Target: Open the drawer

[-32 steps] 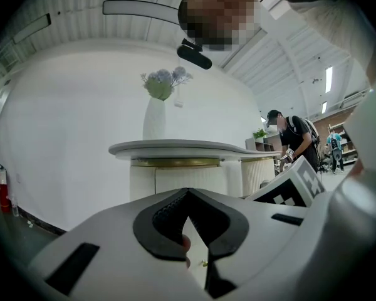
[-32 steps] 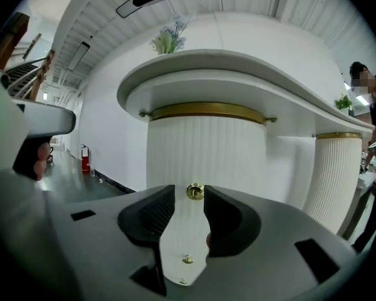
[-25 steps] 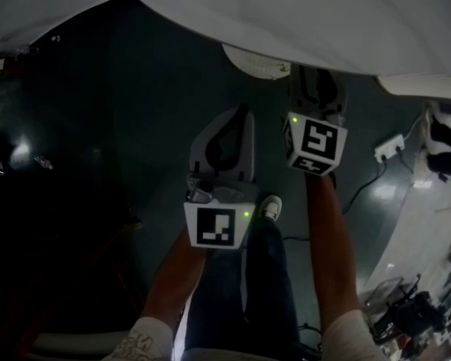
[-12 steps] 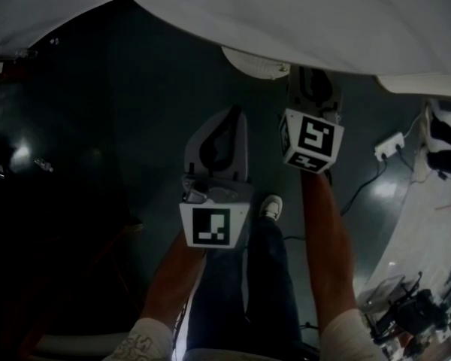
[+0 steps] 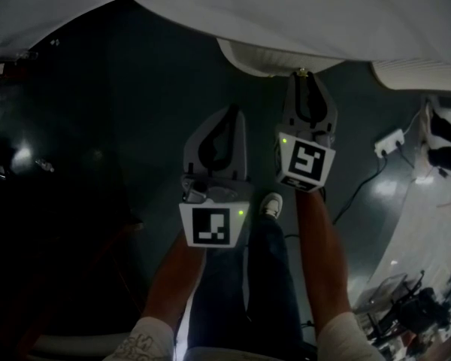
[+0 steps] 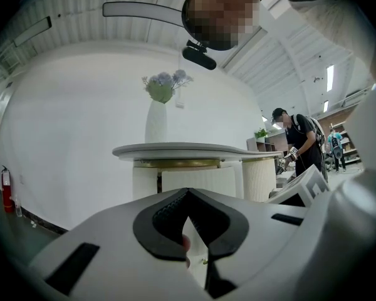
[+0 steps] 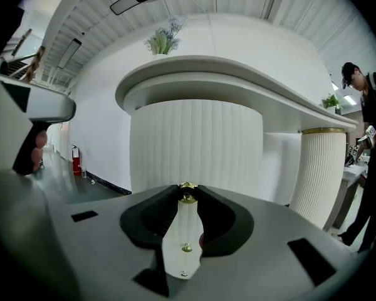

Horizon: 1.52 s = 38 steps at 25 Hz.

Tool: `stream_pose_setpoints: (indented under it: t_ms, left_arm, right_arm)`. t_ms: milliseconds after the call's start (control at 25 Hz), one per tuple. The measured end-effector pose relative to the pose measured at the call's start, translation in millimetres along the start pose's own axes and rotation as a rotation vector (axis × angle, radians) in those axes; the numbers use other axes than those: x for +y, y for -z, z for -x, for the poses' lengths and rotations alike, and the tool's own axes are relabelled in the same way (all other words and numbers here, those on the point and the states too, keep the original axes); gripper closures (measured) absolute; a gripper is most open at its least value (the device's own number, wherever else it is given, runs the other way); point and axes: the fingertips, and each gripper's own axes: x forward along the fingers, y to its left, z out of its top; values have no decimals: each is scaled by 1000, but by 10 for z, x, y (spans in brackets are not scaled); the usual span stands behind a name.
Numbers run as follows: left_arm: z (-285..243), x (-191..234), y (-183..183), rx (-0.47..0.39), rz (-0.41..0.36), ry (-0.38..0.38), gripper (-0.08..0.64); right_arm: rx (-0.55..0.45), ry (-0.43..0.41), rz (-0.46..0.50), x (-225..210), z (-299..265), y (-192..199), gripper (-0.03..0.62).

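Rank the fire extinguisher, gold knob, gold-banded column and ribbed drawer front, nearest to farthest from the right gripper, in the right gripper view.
1. Gold knob: between the jaws of the right gripper, which have just been closing on it.
2. Ribbed drawer front: straight behind the knob.
3. Gold-banded column: off to the right.
4. Fire extinguisher: far left, by the wall.

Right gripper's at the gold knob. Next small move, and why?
Probably pull straight back. The right gripper has just been closing its jaws onto the gold knob of the fluted white front, so a level tug should start it sliding out.
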Motion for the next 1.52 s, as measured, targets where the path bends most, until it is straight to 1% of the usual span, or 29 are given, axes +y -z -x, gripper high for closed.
stream_pose_setpoints:
  t_ms: [320,760,1000,1360,1520]
  left_arm:
    - [134,-131,-31,-10,-10,-2,565]
    - [414,-228,-57,-12,-7,-40,565]
    - [883,-482,14,-26,-7,-52,565]
    - [770,-456,-76,-23,-21,-56,565]
    - [772,-451,-125,-27,-15,-68,565]
  right_arm:
    - [6,-6,4,45,417,142,488]
    - [25,5,-31,96,1022,319,488]
    - [17,-2,-15,133,1634,537,488]
    - [22,-9,-1,127,1637,540,488]
    - [28,-13,-5,140,1645,538,488]
